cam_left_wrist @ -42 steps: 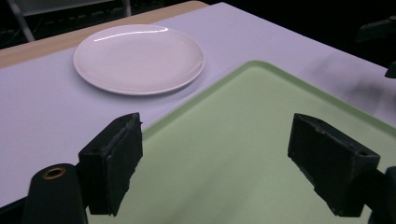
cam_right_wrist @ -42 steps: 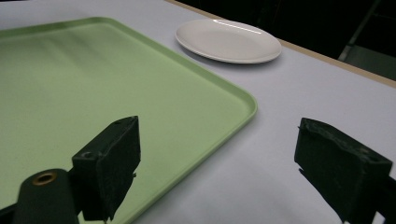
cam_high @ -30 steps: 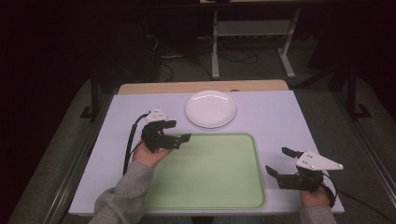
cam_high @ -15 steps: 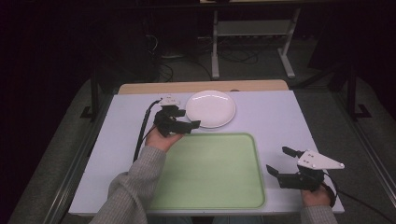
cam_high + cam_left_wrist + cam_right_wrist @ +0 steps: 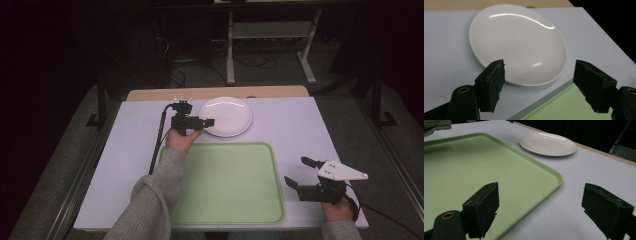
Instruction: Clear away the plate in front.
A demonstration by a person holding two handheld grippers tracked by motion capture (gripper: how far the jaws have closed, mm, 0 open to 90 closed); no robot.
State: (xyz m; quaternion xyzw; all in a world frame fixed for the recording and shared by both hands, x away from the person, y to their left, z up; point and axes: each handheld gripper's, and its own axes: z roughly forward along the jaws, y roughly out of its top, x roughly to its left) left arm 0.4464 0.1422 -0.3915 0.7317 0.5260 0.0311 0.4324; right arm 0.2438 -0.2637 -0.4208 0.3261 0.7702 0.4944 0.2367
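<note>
A white plate (image 5: 226, 116) lies at the back middle of the table, just beyond the green tray (image 5: 225, 190). My left gripper (image 5: 204, 123) is at the plate's near-left rim, open and holding nothing. In the left gripper view the plate (image 5: 519, 42) lies just ahead of the two spread jaws of the left gripper (image 5: 539, 73), and the tray's corner (image 5: 576, 105) shows at the lower right. My right gripper (image 5: 298, 171) rests open beside the tray's right edge. In the right gripper view the right gripper (image 5: 540, 203) straddles the tray's far corner (image 5: 554, 176), with the plate (image 5: 547, 143) farther off.
The tray's green surface (image 5: 474, 170) holds nothing. A grey sleeve (image 5: 150, 200) crosses the tray's left edge. A black cable (image 5: 157, 145) trails from the left gripper over the white table (image 5: 300, 125). A wooden strip (image 5: 215, 92) runs along the table's far edge.
My left gripper has moved away from me, from the tray's left side up to the plate's rim. The right gripper has stayed put.
</note>
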